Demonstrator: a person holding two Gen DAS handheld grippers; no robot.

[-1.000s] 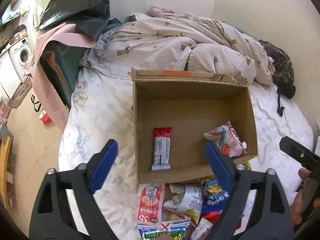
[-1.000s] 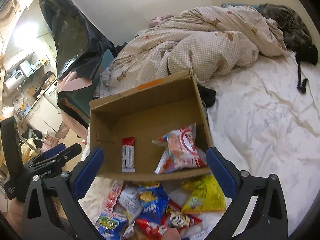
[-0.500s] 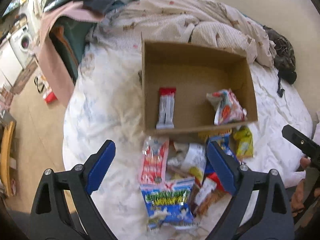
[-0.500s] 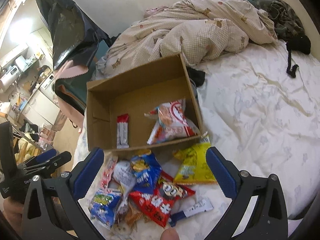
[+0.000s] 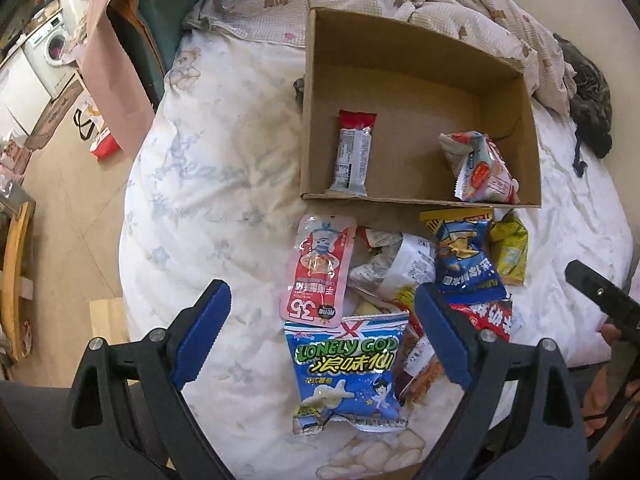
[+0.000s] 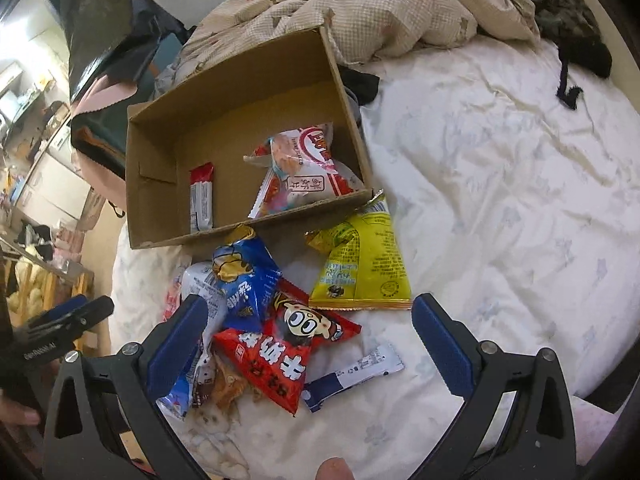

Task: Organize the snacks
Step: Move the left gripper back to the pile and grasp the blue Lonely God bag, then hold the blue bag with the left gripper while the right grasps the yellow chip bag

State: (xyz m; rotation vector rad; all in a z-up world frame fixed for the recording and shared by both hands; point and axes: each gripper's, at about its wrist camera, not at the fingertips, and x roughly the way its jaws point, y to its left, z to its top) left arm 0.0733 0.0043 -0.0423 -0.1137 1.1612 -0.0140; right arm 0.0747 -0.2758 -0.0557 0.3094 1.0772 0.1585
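Your left gripper (image 5: 322, 334) was wide open w/ nothing between its blue pads, hanging over the near end of the snack pile, above the blue-and-white "Lonely God" bag (image 5: 349, 372). Your right gripper (image 6: 308, 340) was spread open too, empty, hovering above the red cartoon-face bag (image 6: 280, 354).

The cardboard box (image 5: 416, 68) sat on the white bedsheet (image 5: 208, 184), open top, just beyond the pile. Inside it: a red-and-silver bar (image 5: 353, 152) lying flat near the left wall, and a red-and-white snack bag (image 5: 478, 168) in the right near corner, leaning against the front wall.

The rest of the snacks lay loose on the sheet in front of the box. The pink "35" pouch (image 5: 320, 268) was just beside the box's front-left corner, touching the top edge of the Lonely God bag. A white crumpled bag (image 5: 394, 268) sat mid-pile, w/ a blue chip bag (image 5: 466, 264) partly over it. The yellow bag (image 6: 362, 268) lay at the right side, its top edge touching the box front. A small white-and-blue sachet (image 6: 356, 370) lay apart from the rest, near the red bag's right corner.

A checked quilt (image 6: 380, 12) was bunched up behind the box.
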